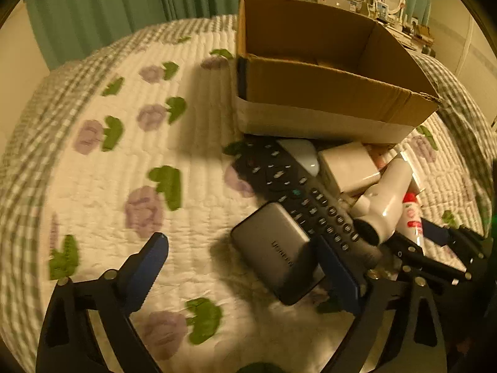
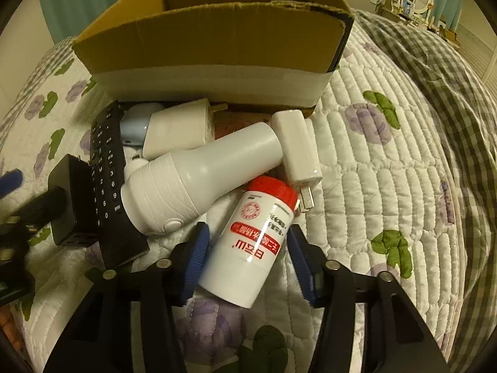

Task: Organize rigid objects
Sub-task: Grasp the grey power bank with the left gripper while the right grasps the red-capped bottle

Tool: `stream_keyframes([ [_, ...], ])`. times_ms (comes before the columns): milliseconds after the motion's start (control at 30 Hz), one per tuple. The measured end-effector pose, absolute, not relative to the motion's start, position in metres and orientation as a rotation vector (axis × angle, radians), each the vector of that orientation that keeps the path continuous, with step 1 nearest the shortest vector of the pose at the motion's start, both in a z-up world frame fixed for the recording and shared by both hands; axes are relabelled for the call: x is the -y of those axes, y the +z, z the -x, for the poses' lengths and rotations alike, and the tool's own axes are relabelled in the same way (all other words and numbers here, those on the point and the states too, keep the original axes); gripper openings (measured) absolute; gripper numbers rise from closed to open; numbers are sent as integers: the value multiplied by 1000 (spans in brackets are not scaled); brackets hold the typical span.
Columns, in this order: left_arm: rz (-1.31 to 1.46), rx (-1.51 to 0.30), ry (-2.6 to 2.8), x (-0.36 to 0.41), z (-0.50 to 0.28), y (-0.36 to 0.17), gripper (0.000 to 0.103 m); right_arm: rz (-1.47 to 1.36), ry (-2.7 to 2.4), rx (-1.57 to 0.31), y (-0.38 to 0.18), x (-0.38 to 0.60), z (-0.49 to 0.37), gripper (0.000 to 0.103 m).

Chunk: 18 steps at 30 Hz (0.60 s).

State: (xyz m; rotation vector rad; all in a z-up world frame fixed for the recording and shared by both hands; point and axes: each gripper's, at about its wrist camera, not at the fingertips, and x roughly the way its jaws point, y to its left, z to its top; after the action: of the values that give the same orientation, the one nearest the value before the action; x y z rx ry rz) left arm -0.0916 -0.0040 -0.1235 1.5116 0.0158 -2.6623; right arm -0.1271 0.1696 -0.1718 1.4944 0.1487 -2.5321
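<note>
While the right gripper (image 2: 245, 248) has its fingers straddling the red-capped pill bottle (image 2: 251, 242) on the bed quilt (image 2: 388, 161), they aren't quite pinching it yet. Bottle's long axis runs cap-first toward the cardboard box (image 2: 217, 49); left gripper (image 1: 248, 273) sits spread wide around the grey power bank (image 1: 276, 248), not touching

box: open brown cardboard box (image 2: 217, 46), upright on the quilt
remote: black remote (image 2: 107, 168), flat, just before the box
power bank: grey power bank (image 1: 276, 250), touching the remote
bottle: white, red-capped bottle (image 2: 251, 239), lying tilted
chargers: white charger (image 2: 299, 149) by the bottle's cap; larger white charger (image 2: 180, 132) near the box
</note>
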Motion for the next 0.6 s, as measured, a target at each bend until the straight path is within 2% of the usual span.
stream_keyframes([
  [67, -1566, -51, -2642, 3, 99, -129, 88, -1486, -2539, -128, -173, -174, 125, 45],
  [200, -1665, -162, -2614, 3, 106, -141, 80, -1475, -2553, -130, -174, -178, 122, 41],
  [233, -1691, -212, -2626, 5, 106, -141, 69, -1473, -2554, -129, -175, -179, 121, 41],
  [267, -1712, -244, -2635, 6, 106, -141, 65, -1469, -2555, -124, -176, -180, 120, 40],
  [533, -1683, -174, -2688, 3, 87, -126, 50, -1450, -2551, -120, -159, -184, 112, 37],
  [600, -1677, -135, -2701, 2, 79, -122, 48, -1440, -2551, -113, -151, -186, 110, 37],
])
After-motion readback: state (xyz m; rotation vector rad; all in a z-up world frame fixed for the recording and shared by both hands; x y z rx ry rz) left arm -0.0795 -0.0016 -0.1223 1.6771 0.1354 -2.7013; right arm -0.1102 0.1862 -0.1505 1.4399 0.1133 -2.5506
